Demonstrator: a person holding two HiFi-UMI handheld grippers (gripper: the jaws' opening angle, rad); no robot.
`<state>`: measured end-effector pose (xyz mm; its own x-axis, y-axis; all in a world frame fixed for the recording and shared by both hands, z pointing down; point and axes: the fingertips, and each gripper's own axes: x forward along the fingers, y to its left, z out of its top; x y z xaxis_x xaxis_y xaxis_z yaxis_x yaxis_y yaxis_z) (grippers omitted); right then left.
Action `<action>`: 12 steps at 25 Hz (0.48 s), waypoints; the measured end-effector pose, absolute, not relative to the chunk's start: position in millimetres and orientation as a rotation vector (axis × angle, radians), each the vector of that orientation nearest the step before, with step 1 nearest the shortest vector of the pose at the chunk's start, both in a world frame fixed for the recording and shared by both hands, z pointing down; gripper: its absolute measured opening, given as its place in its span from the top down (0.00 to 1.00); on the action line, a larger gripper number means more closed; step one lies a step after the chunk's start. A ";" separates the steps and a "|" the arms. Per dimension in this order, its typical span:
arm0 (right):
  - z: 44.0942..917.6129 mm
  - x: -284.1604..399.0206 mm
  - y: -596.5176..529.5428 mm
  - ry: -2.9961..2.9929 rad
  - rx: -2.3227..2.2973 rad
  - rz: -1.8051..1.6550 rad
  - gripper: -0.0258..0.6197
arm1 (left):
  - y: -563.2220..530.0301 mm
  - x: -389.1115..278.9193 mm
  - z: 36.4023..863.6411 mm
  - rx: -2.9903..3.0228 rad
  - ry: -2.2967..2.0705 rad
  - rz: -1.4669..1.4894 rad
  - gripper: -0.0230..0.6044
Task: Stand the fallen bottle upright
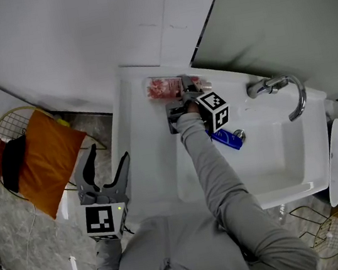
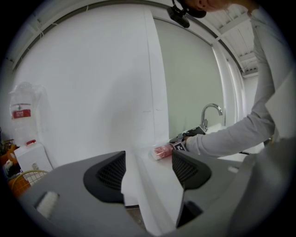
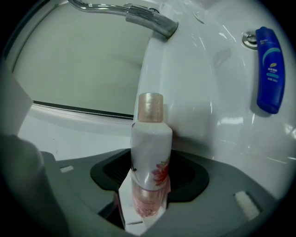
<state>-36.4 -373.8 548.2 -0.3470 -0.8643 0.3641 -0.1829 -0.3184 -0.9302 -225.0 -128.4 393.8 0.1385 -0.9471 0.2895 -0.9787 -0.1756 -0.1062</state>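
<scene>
Bottle [image 1: 163, 87] lies on sink rim [image 1: 145, 142] by the wall [image 1: 77, 37], clamped in right hand-held gripper [image 1: 183, 94]; left hand-held gripper [image 1: 102, 167] gapes.

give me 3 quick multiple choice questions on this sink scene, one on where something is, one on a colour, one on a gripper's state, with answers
1. Where does the blue bottle lie?
A on a shelf
B in the sink basin
C in a drawer

2. What colour is the cushion?
A green
B orange
C purple

3. What is the right gripper doing?
A open and empty
B shut on a sponge
C shut on the pink bottle

Answers:
1 B, it lies on the white inside of the basin.
2 B, the head view shows it plainly orange.
3 C, its jaws press that bottle from both sides.
</scene>
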 end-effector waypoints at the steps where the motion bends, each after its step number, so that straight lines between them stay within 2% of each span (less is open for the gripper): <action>1: 548.4 -36.2 -373.6 1.403 -1.360 -1.714 0.61 | -128.2 -224.8 393.3 2.288 -1.944 0.443 0.42; 12: 534.4 -36.4 -372.0 1.526 -1.361 -1.621 0.60 | -124.5 -227.5 390.6 2.271 -1.953 0.440 0.42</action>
